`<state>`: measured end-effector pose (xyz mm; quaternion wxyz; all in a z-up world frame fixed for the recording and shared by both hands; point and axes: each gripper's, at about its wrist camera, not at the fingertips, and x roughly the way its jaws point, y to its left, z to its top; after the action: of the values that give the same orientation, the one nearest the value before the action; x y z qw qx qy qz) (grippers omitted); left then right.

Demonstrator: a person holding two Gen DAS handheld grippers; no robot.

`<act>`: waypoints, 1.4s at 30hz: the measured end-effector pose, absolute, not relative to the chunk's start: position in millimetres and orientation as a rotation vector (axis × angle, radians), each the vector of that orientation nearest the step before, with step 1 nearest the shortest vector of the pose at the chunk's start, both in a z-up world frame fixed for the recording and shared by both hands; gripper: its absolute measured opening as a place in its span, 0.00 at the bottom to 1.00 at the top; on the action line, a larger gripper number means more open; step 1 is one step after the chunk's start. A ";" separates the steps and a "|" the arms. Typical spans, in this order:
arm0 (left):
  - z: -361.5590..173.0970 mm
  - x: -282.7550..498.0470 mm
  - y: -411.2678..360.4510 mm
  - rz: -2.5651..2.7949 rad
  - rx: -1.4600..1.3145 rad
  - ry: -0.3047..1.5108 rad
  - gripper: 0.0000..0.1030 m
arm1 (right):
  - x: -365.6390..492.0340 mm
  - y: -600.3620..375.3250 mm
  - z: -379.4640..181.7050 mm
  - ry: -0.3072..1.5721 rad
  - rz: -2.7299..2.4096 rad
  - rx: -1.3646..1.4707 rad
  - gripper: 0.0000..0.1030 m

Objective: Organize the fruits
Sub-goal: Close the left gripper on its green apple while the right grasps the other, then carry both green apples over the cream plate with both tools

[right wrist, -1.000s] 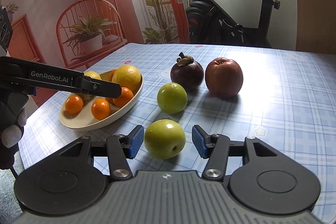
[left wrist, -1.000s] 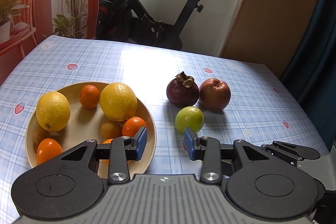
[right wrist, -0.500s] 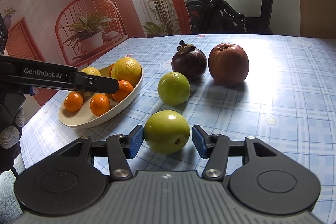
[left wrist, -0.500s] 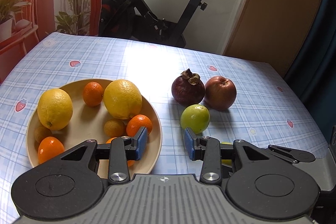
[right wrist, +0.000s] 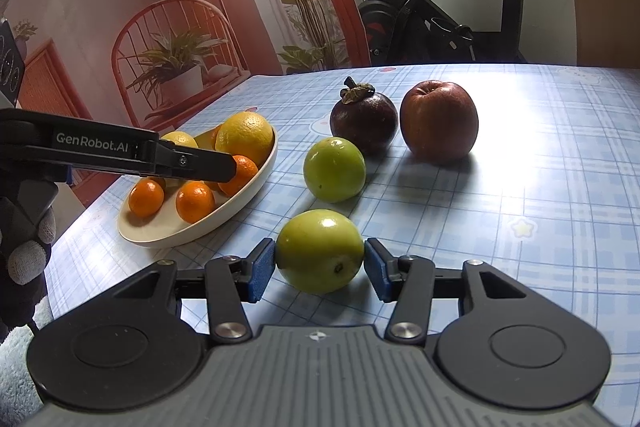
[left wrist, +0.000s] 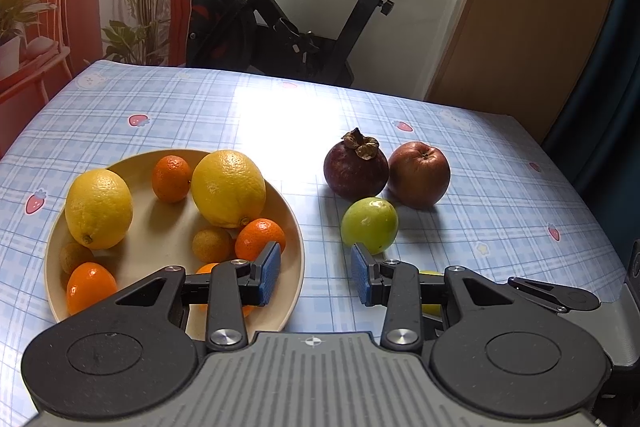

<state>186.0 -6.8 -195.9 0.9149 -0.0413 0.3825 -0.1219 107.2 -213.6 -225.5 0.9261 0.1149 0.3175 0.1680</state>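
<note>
A cream plate [left wrist: 296, 227] holds two lemons [left wrist: 228, 189] and several small oranges [left wrist: 171, 178]. On the cloth to its right lie a dark mangosteen [left wrist: 355, 169], a red apple [left wrist: 419, 174] and a green fruit [left wrist: 370, 225]. My left gripper [left wrist: 315, 274] is open and empty, hovering by the plate's right rim. In the right wrist view my right gripper [right wrist: 320, 269] has its blue pads touching both sides of a second green fruit [right wrist: 320, 251] on the table. The other green fruit [right wrist: 334, 169], mangosteen [right wrist: 364, 123], apple [right wrist: 439, 121] and plate [right wrist: 248, 197] lie beyond.
The table has a blue checked cloth [left wrist: 200, 115]. An exercise bike [left wrist: 304, 27] stands behind the far edge. A wooden panel [left wrist: 520, 7] is at the back right. The left gripper's arm [right wrist: 120, 151] reaches over the plate in the right wrist view.
My right gripper's pads have closed in from a wide gap onto the near green fruit. My left gripper has drifted slightly and stays open.
</note>
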 end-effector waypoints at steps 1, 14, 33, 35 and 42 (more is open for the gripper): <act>-195.8 186.9 -7.7 -0.255 -0.084 0.787 0.40 | 107.3 -214.8 -224.5 0.648 0.337 0.230 0.50; -204.3 217.2 -45.2 -0.305 -0.066 0.786 0.51 | 99.1 -266.2 -221.0 0.549 0.148 0.266 0.50; -228.7 239.5 -73.5 -0.301 0.011 0.826 0.52 | 95.6 -276.3 -226.9 0.542 0.132 0.300 0.50; -228.3 238.9 -75.2 -0.288 0.024 0.824 0.47 | 96.4 -276.1 -227.1 0.547 0.129 0.300 0.50; -225.9 236.8 -74.7 -0.292 0.027 0.835 0.47 | 94.9 -278.8 -227.0 0.537 0.121 0.314 0.50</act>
<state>236.8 -74.7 -225.9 0.9037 0.0131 0.4041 -0.1413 94.9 -278.8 -227.0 0.9501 0.1545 0.2642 0.0595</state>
